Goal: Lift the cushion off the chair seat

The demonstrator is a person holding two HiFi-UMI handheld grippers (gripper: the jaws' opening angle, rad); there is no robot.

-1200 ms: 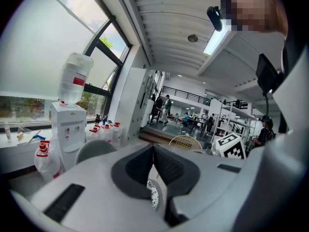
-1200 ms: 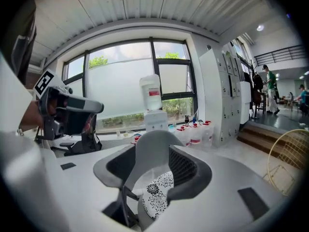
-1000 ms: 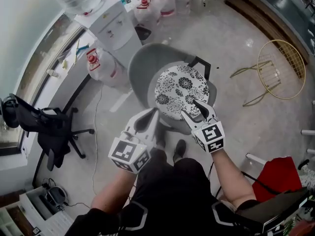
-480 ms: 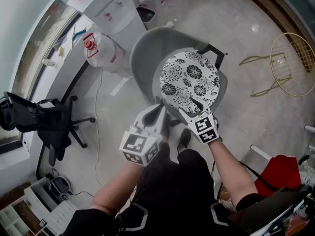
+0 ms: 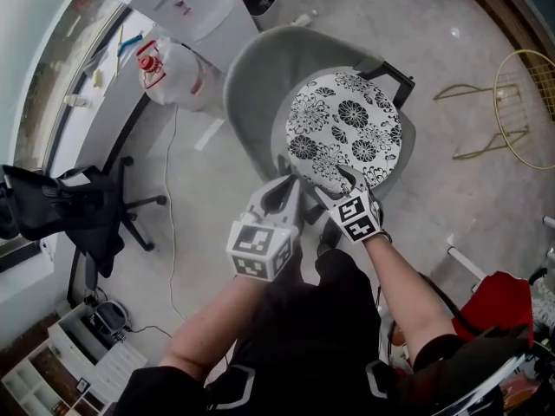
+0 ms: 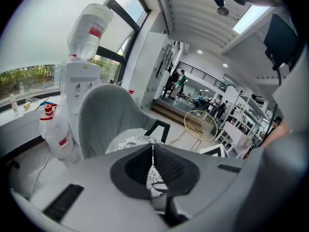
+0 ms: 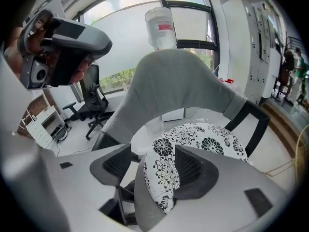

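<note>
A round white cushion with black flowers (image 5: 347, 133) lies on the seat of a grey shell chair (image 5: 256, 81). My right gripper (image 5: 340, 183) is at the cushion's near edge. In the right gripper view its jaws (image 7: 153, 151) are opening, with the cushion's (image 7: 205, 139) rim between them and no pad pressing on it. My left gripper (image 5: 286, 185) hangs just left of that edge, beside the seat. In the left gripper view its jaws (image 6: 153, 149) are closed tip to tip on nothing, and the cushion (image 6: 133, 141) and chair back (image 6: 106, 115) lie beyond.
A water dispenser with a bottle on top (image 6: 84, 57) stands behind the chair, and a water jug (image 5: 169, 68) sits on the floor by it. A black office chair (image 5: 78, 211) is at the left, a gold wire chair (image 5: 525, 102) at the right. The person's legs are close below.
Both grippers have come down and closer to the cushion's near edge. The right jaws have spread wider and now straddle the rim. The cushion has not moved.
</note>
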